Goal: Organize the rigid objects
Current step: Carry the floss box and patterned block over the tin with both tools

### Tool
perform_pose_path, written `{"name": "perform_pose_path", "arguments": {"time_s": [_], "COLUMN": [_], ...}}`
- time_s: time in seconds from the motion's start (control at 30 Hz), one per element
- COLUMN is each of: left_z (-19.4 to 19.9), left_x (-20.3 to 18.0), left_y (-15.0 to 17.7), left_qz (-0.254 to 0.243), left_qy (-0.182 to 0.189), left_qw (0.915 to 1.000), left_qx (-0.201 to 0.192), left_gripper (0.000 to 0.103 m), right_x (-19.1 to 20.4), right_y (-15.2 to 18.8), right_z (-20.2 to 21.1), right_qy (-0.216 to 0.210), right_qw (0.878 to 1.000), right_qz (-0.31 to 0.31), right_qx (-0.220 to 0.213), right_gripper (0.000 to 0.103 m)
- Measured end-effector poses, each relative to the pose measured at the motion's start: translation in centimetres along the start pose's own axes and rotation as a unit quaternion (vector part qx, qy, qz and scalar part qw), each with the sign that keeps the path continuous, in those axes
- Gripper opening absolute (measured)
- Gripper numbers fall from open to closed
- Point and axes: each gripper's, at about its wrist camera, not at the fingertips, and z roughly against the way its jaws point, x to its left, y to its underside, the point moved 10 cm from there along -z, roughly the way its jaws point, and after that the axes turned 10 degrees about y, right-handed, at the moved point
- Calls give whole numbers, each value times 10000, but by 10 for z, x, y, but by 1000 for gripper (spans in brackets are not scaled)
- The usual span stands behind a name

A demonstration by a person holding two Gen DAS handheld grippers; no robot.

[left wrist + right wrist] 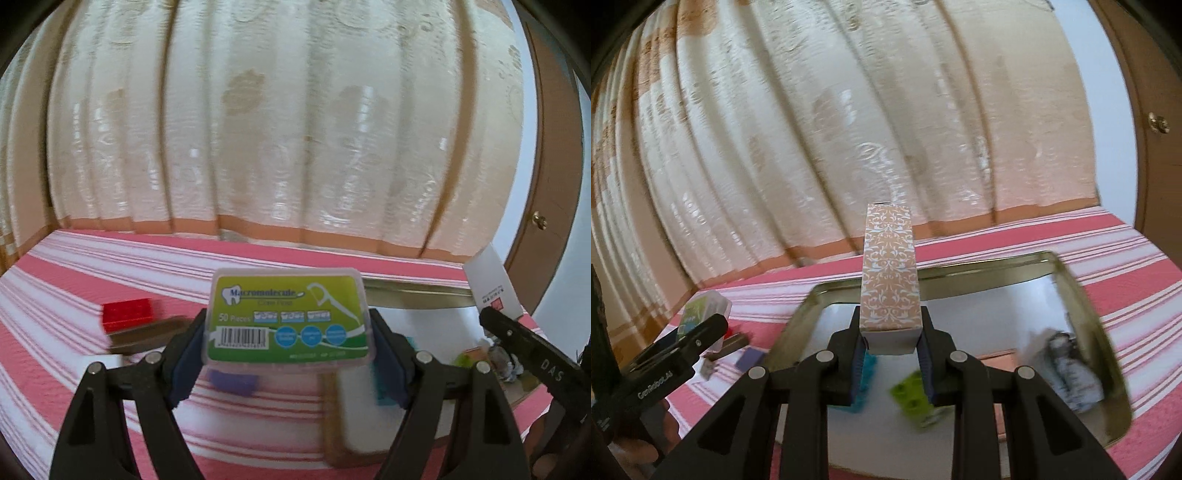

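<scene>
Clear floss-pick box (288, 319), green label facing up, is held aloft. Tall tan patterned carton (889, 273) is held upright above metal tray (1082, 295).

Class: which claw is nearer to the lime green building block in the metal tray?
Right. The right claw, gripping a patterned box, hangs just above the lime green block in the metal tray. The left claw, holding the floss-pick box, is off to the tray's left.

clear plastic floss-pick box with green label (288, 319), clamped between left gripper (288, 345) blue pads. red rectangular block (127, 314) on pink-and-white striped cloth (74, 266). white carton (493, 286) at right edge.
</scene>
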Motion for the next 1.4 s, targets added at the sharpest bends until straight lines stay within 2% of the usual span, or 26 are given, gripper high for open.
{"name": "perform_pose_path", "arguments": {"time_s": [0.33,0.6,0.87,1.03,1.27,1.4], "left_z": [-32,-58,-76,-82,-82,-83], "left_x": [-63,-99,-112,-109,-108,-100], "left_y": [6,11,22,28,30,32], "left_qz": [-265,-404,-517,-579,-550,-468], "left_qy": [342,438,261,121,178,20], "left_qw": [9989,9974,9964,9954,9952,9949], "left_qx": [190,415,619,755,791,896], "left_gripper": [80,80,80,80,80,80], "right_x": [-55,-80,-81,-80,-78,-75], "right_y": [-8,-9,-6,-6,-2,0], "right_z": [-7,-17,-23,-23,-28,-30], "right_qy": [907,1401,1598,1684,1736,1774], "right_qw": [9957,9895,9857,9837,9820,9805], "right_qz": [195,343,513,609,700,798], "right_qx": [-17,81,176,144,255,264], "right_gripper": [28,28,28,28,28,28]}}
